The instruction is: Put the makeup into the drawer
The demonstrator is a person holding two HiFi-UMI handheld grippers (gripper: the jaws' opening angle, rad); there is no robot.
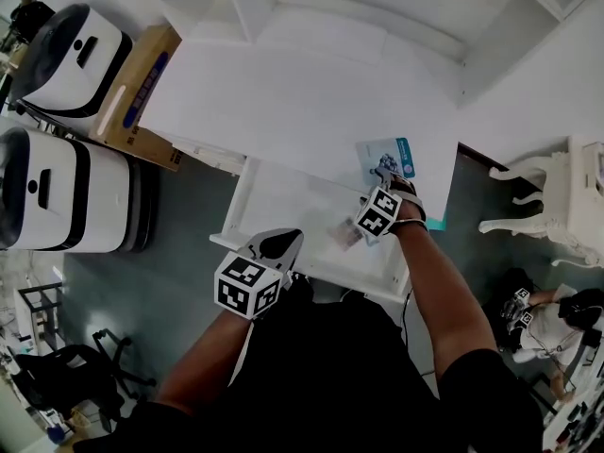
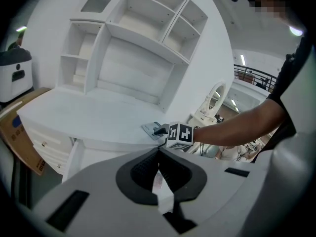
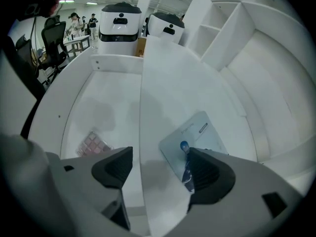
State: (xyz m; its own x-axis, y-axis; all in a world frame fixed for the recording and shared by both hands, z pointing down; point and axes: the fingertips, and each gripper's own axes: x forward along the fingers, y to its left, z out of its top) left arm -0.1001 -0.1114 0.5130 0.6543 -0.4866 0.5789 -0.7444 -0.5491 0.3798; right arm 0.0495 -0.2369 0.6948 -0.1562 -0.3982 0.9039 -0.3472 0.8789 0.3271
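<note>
A flat blue-and-white makeup package [image 1: 402,149] [image 3: 197,132] lies on the white desk top near its front edge. My right gripper [image 1: 385,171] [image 3: 159,157] points steeply down with its jaws open and nothing between them. They straddle the desk's front edge, and the right jaw is over the package's near corner. A pink eyeshadow palette [image 1: 342,235] [image 3: 93,143] rests in the open drawer [image 1: 236,206] [image 3: 116,63] below. My left gripper [image 1: 285,243] [image 2: 158,158] hangs by the drawer's front left, shut and holding nothing.
Two white-and-black machines [image 1: 66,55] [image 1: 57,192] and a cardboard box [image 1: 142,83] stand left of the desk. White hutch shelves [image 2: 143,33] rise at the desk's back. A white ornate stool [image 1: 557,206] is at the right, an office chair [image 1: 66,376] at the lower left.
</note>
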